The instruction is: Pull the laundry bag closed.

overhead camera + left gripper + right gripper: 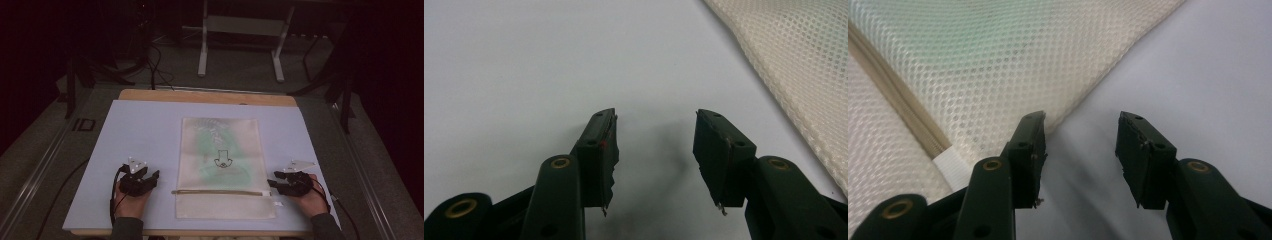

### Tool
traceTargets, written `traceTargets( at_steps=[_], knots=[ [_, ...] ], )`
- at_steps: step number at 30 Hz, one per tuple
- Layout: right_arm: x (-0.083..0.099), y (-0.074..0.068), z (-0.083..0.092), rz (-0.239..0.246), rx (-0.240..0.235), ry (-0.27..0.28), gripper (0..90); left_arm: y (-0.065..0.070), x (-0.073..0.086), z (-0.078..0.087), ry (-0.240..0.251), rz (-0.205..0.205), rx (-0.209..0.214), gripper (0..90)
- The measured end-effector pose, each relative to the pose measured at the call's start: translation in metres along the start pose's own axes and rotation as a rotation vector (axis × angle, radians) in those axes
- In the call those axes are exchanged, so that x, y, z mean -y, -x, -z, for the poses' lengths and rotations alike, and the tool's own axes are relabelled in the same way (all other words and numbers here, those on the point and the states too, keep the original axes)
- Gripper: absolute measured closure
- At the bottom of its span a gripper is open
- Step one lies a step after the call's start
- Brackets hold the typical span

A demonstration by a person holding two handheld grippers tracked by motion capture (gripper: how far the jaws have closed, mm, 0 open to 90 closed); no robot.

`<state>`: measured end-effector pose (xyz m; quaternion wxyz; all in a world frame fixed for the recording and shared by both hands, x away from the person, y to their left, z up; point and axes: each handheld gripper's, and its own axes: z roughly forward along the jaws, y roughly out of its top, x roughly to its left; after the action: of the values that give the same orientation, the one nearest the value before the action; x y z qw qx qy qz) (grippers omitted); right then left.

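A cream mesh zip bag (220, 165) lies flat in the middle of the pale blue mat (140, 130), with something green and a small dark mark showing through it. Its zipper (220, 192) runs across near the front end. My left gripper (152, 177) rests on the mat left of the bag, open and empty; in the left gripper view its jaws (656, 150) stand wide over bare mat, the mesh bag (799, 65) off to the right. My right gripper (272, 184) rests at the bag's right edge, open and empty (1080, 150), beside the mesh bag (978, 65) and zipper end (945, 167).
The mat covers a wooden tabletop (205, 96) whose far edge shows. Beyond it are a grey floor, a white stand frame (240, 40) and dark cables (155, 65). A hand holds each gripper near the table's front edge.
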<state>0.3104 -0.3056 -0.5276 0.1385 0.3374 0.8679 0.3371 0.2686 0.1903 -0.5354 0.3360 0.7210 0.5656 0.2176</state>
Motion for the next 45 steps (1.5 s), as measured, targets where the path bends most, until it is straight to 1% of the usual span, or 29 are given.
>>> traceTargets(
  at_steps=[4,7,12,13,14,21,23,28,29,30,35,39,45],
  knots=[
    [-0.001,-0.002,0.002,0.007,0.001,-0.015,55.2,0.000,0.000,0.000,-0.004,0.002,0.004,51.1],
    [-0.002,-0.003,0.003,0.018,-0.008,-0.025,55.5,0.001,0.000,0.000,-0.007,-0.009,0.005,51.2],
    [-0.003,-0.003,0.004,0.021,-0.019,-0.052,55.7,0.002,0.001,-0.001,-0.015,-0.011,0.008,51.2],
    [-0.004,-0.004,0.005,0.029,-0.028,-0.070,56.5,0.002,0.001,-0.001,-0.019,-0.013,0.009,51.6],
    [-0.005,-0.005,0.005,0.034,-0.026,-0.078,56.6,0.002,0.001,-0.002,-0.020,-0.016,0.010,51.6],
    [-0.011,-0.011,0.009,0.097,-0.033,-0.117,57.2,0.007,0.000,-0.003,-0.022,-0.052,0.026,51.2],
    [-0.014,-0.013,0.010,0.107,-0.040,-0.126,57.9,0.007,0.000,-0.003,-0.022,-0.053,0.028,51.2],
    [-0.018,-0.016,0.011,0.109,-0.059,-0.135,58.0,0.006,0.000,-0.003,-0.024,-0.045,0.033,51.4],
    [-0.021,-0.020,0.010,0.133,-0.069,-0.148,57.8,0.006,0.000,-0.003,-0.023,-0.046,0.035,51.4],
    [-0.022,-0.022,0.009,0.144,-0.072,-0.159,57.5,0.006,0.000,-0.003,-0.024,-0.049,0.035,51.4],
    [-0.028,-0.032,0.004,0.182,-0.089,-0.181,56.6,0.007,0.000,-0.003,-0.023,-0.054,0.037,51.3],
    [-0.034,-0.038,0.002,0.192,-0.111,-0.181,56.2,0.007,0.000,-0.003,-0.023,-0.056,0.037,51.0],
    [-0.042,-0.044,-0.001,0.215,-0.127,-0.190,55.6,0.007,0.000,-0.003,-0.025,-0.061,0.038,50.6]
  ],
)
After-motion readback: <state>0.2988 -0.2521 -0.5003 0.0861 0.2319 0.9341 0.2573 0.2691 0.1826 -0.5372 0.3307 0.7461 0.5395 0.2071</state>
